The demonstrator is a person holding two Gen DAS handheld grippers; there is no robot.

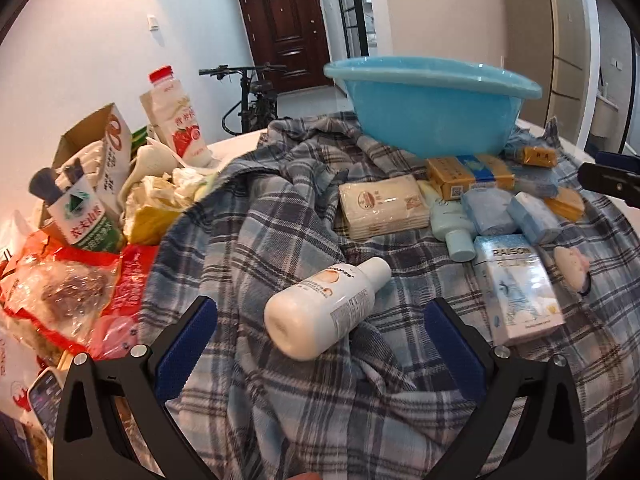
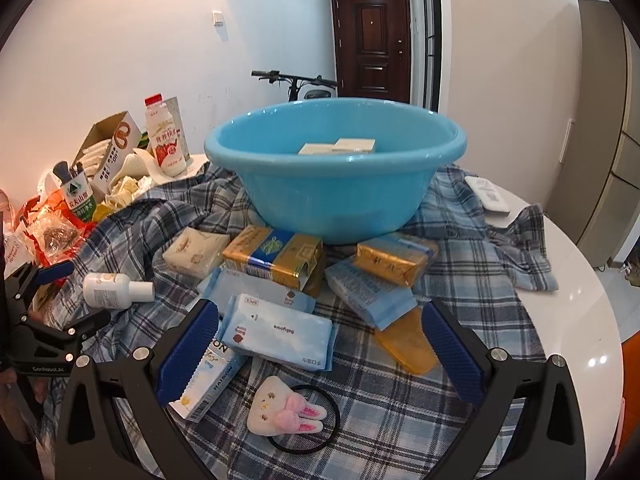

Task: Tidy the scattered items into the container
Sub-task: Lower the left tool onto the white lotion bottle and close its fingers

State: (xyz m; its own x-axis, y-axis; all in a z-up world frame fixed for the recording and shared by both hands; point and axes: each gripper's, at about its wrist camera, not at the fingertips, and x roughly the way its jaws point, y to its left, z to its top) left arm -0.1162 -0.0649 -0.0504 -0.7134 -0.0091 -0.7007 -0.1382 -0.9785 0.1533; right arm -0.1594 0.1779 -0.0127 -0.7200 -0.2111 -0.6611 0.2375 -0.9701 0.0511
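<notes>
A white round table (image 2: 568, 240) stands in a pale-walled room with a dark brown door (image 2: 372, 40) behind it; a blue plaid cloth (image 1: 320, 392) covers most of the tabletop. The blue plastic basin (image 2: 332, 184) sits upright on the cloth at the far side, and the right wrist view shows at least two pale boxes (image 2: 340, 147) already lying inside it.

My left gripper (image 1: 320, 344) is spread wide, nothing between its blue pads. A white bottle (image 1: 326, 308) lies on its side on the cloth just ahead of it, cap pointing toward the basin. To the right of the bottle lies a pale blue RAISON box (image 1: 516, 292).

My right gripper (image 2: 320, 352) is likewise spread wide and holds nothing. Between and ahead of its fingers lie a blue wipes pack (image 2: 280, 332) and, nearer, a plush bunny-slipper charm on a black hair band (image 2: 288, 412). Gold-and-blue packets (image 2: 276, 256) rest against the basin's base, with a beige tissue pack (image 2: 196, 252) just beside them.

Left of the cloth is a heap of clutter: a red-capped milk bottle (image 1: 176, 120), an open cardboard box (image 1: 96, 152) and red plastic bags (image 1: 60, 280).
</notes>
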